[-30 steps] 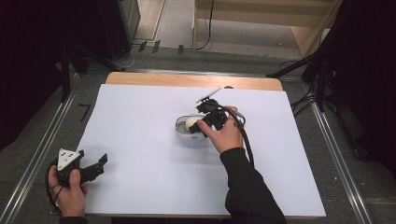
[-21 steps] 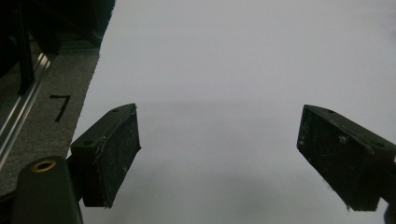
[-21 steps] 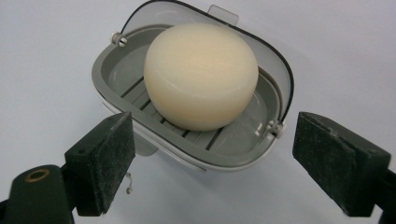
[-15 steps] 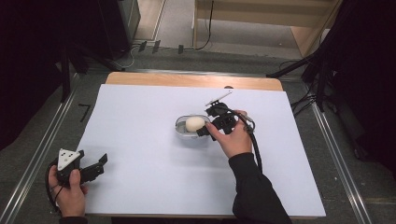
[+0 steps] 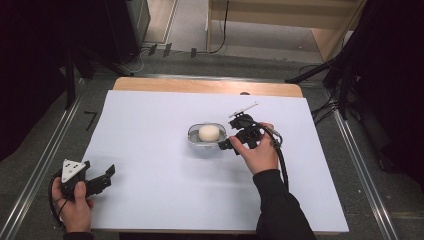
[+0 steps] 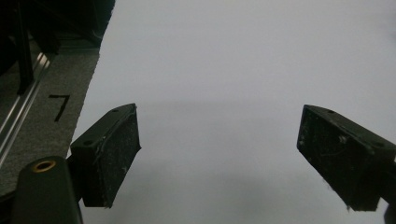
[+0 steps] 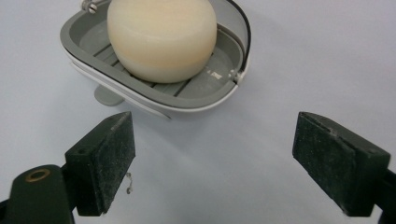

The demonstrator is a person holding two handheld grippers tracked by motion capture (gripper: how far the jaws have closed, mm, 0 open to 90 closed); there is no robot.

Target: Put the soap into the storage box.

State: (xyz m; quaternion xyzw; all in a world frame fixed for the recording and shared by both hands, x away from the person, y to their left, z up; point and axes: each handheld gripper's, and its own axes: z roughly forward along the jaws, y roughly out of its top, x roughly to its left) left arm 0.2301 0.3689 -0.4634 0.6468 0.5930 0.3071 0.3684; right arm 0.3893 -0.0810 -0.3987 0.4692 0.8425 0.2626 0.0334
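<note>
the round bar of soap [image 7: 162,39] already sits inside the soap dish [image 7: 219,91], near the middle of the white sheet [image 5: 150,150] that covers the table; so i judge the placing step done, and what is left looks like clearing my right gripper [image 5: 235,137] away from the dish, or perhaps closing or moving the dish, though i cannot tell which; my right gripper sits just to the right of the dish, jaws spread wide and pinching nothing, the dish's near rim between and just beyond them in the right gripper view; my left gripper [image 5: 97,181] rests at the near left corner of the sheet, well apart from the dish, jaws likewise spread over bare paper with nothing between them; the soap is a pale cream puck, smooth and matt, with rounded edges and a flat top; the dish is an oval of grey plastic with a slatted floor, a white outer shell, a thin rim and a small grey tab poking out underneath; the jaw pads [image 7: 116,154] are black, slightly scuffed and dusted with lint; the sheet is plain, smooth and matt
</note>
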